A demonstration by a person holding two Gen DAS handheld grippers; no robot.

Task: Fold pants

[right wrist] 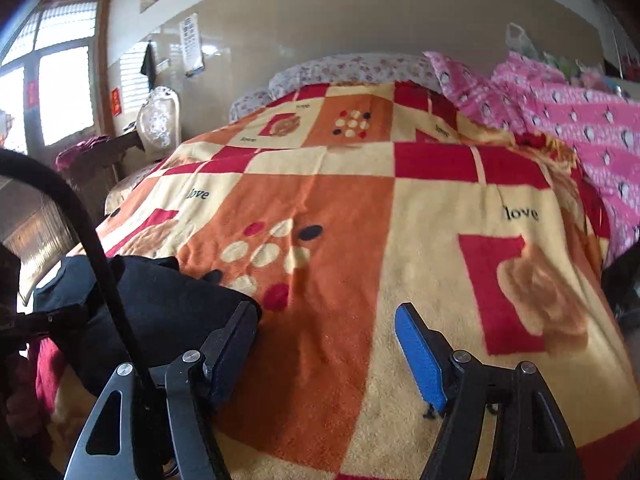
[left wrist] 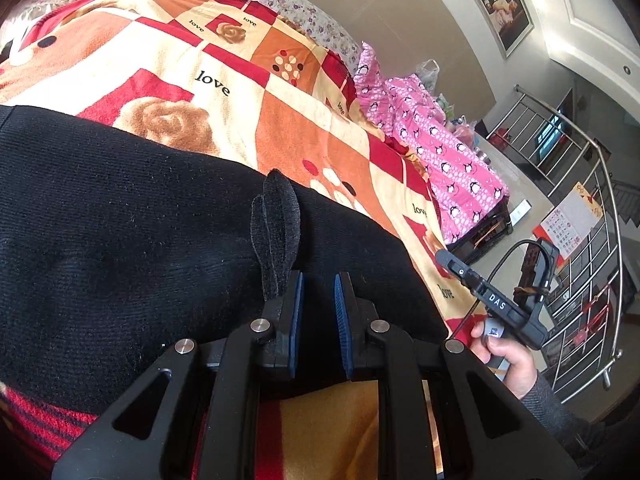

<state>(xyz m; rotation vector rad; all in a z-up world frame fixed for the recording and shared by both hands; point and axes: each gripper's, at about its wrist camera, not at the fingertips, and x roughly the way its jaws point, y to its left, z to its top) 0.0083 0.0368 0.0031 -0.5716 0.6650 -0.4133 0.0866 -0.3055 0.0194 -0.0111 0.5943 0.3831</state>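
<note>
The black knit pants (left wrist: 120, 240) lie spread over the near left part of the patchwork "love" blanket (left wrist: 240, 92). My left gripper (left wrist: 319, 284) sits at their near edge, its jaws nearly together with black fabric filling the narrow gap. A small fold of cloth (left wrist: 276, 216) stands up beside its left finger. In the right wrist view the pants (right wrist: 160, 300) are a dark heap at the lower left. My right gripper (right wrist: 326, 312) hovers open over the bare blanket (right wrist: 420, 220) to the right of them, nothing between its blue pads. A hand (left wrist: 508, 356) holds that tool off the bed's right side.
A pink penguin-print quilt (left wrist: 440, 148) is bunched along the bed's right side, over a dark crate (left wrist: 480, 236). Floral pillows (right wrist: 340, 68) line the headboard end. A steel railing (left wrist: 580, 208) stands beyond. A black cable (right wrist: 80, 220) arcs across the right wrist view.
</note>
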